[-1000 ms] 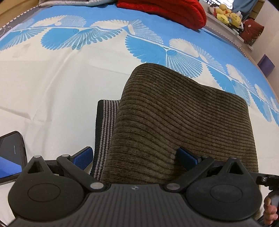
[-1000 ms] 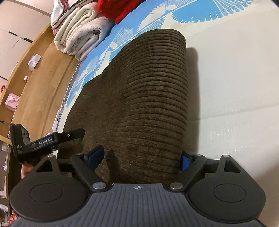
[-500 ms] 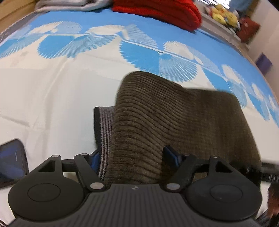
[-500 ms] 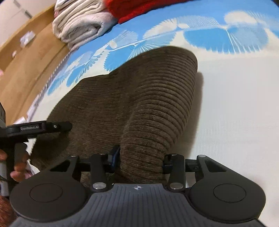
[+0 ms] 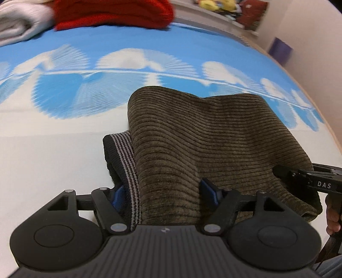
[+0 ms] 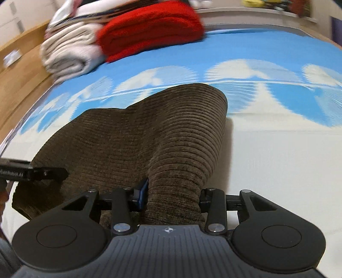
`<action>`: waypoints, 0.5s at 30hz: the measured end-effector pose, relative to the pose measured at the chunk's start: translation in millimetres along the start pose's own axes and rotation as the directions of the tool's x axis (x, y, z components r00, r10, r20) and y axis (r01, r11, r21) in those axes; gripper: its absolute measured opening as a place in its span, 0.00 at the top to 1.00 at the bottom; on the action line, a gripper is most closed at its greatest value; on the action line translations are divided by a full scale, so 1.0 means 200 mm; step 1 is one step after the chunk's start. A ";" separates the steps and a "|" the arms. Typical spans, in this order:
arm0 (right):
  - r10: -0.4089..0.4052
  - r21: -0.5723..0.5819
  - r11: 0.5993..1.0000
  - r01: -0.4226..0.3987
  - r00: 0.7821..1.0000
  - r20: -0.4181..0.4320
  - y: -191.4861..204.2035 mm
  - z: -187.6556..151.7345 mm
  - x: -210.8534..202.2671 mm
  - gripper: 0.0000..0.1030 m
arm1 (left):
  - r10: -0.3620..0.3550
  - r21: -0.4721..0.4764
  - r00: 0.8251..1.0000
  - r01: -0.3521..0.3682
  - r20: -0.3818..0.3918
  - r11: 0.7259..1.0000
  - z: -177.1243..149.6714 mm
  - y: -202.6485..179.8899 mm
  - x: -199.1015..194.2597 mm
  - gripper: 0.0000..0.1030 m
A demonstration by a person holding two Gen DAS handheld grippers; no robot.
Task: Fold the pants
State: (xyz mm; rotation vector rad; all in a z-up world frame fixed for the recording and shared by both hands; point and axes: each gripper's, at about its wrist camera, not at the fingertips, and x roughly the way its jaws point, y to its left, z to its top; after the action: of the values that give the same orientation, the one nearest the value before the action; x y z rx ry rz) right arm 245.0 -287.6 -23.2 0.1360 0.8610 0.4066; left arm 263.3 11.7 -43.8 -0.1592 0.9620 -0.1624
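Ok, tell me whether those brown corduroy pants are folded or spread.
Folded: the brown corduroy pants double over, covering the striped waistband.

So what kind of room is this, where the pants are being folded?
Most likely a bedroom. The brown pants lie on a bed sheet printed blue and white, folded red and cream blankets are stacked at its far end, and stuffed toys sit on a ledge behind.

Open bedsheet (image 6: 277, 160) lay free at three o'clock of the pants (image 6: 162, 136). At twelve, a red blanket (image 6: 149, 27) and cream towels (image 6: 68, 53) blocked the far edge. At nine, the left claw (image 6: 64, 173) stood in the way.
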 end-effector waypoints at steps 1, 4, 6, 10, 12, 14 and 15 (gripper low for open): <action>-0.016 0.010 1.000 0.016 1.000 0.006 -0.05 0.00 -0.01 0.59 | -0.013 0.019 1.000 0.013 -0.001 1.000 0.02 -0.04 0.02 0.27; -0.054 0.046 0.998 0.053 0.998 0.022 -0.14 0.00 -0.04 0.58 | -0.037 0.024 0.999 0.036 0.001 0.999 0.07 -0.10 0.08 0.27; -0.080 0.069 0.994 0.079 0.997 0.013 -0.18 -0.01 -0.01 0.48 | -0.025 0.009 1.000 0.025 -0.005 1.000 0.08 -0.10 0.11 0.24; -0.179 0.041 0.983 0.179 0.984 -0.006 -0.15 -0.03 -0.01 0.27 | 0.037 0.075 0.999 -0.038 0.009 0.996 0.06 -0.13 0.09 0.15; -0.234 -0.010 0.972 0.236 0.970 0.067 -0.09 -0.03 -0.09 0.25 | 0.078 0.152 0.996 -0.082 0.032 0.985 0.01 -0.17 0.03 0.09; -0.211 -0.090 0.970 0.224 0.968 0.133 0.01 -0.07 -0.18 0.20 | 0.110 0.211 0.993 -0.116 0.040 0.971 -0.04 -0.20 0.02 0.05; -0.161 -0.157 0.971 0.180 0.979 0.124 0.06 -0.10 -0.20 0.18 | 0.121 0.229 0.992 -0.128 0.042 0.965 -0.07 -0.21 0.02 0.02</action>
State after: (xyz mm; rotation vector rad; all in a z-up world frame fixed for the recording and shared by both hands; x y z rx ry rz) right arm 203.1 -294.1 -5.1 -0.0704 0.7192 0.3053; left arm 250.9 -31.5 -46.5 0.1135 0.9147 -0.1551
